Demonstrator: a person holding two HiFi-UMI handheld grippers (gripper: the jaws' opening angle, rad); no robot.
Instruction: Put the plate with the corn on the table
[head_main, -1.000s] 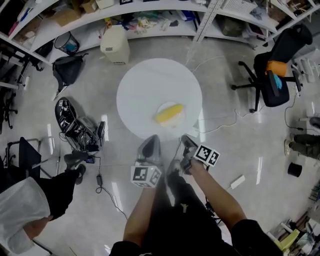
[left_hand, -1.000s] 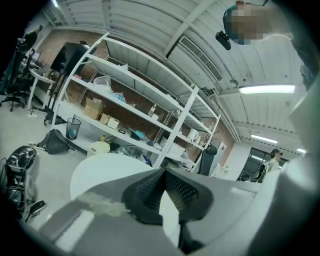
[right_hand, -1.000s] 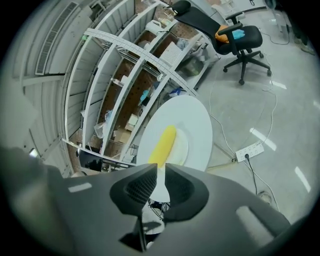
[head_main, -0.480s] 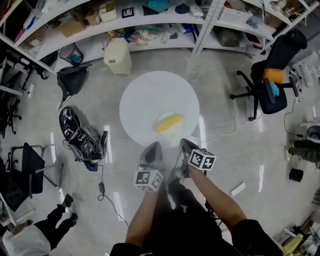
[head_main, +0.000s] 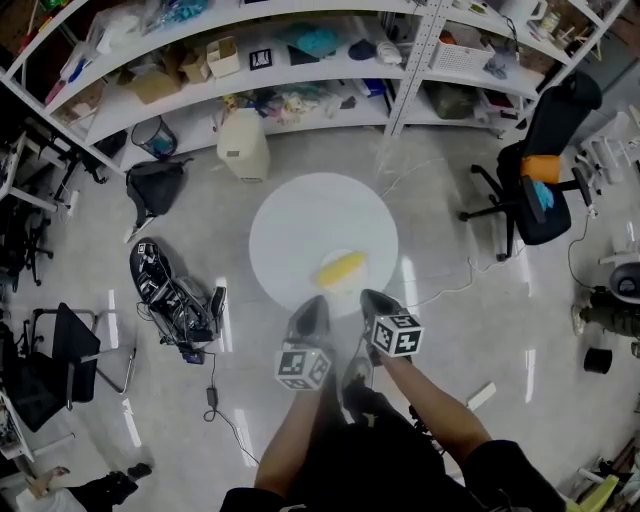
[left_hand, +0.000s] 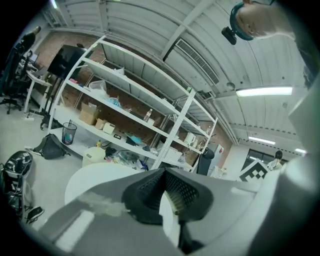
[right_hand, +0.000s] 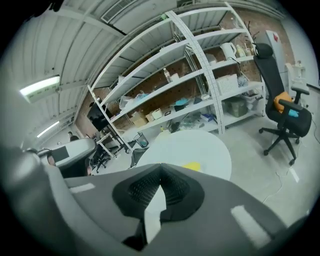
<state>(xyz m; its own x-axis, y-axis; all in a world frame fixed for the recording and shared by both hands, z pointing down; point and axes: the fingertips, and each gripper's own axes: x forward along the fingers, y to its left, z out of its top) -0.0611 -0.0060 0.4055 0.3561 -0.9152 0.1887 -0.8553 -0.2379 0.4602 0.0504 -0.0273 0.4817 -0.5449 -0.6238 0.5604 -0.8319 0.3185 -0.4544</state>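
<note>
Plate (head_main: 352, 286) with corn (head_main: 341, 267) on table (head_main: 300, 220), close to near edge. Left gripper (head_main: 314, 303), right gripper (head_main: 369, 296): jaws closed, nothing held, just outside that edge. Chair (head_main: 545, 170) well apart, right.

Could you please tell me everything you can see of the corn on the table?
The corn is a single yellow cob lying on its side, slightly slanted in the head view. It rests on a small pale plate that hardly stands out from the round white table, near the table's edge closest to the person. Only the plate touches it. Its kernels are too small to make out.
</note>
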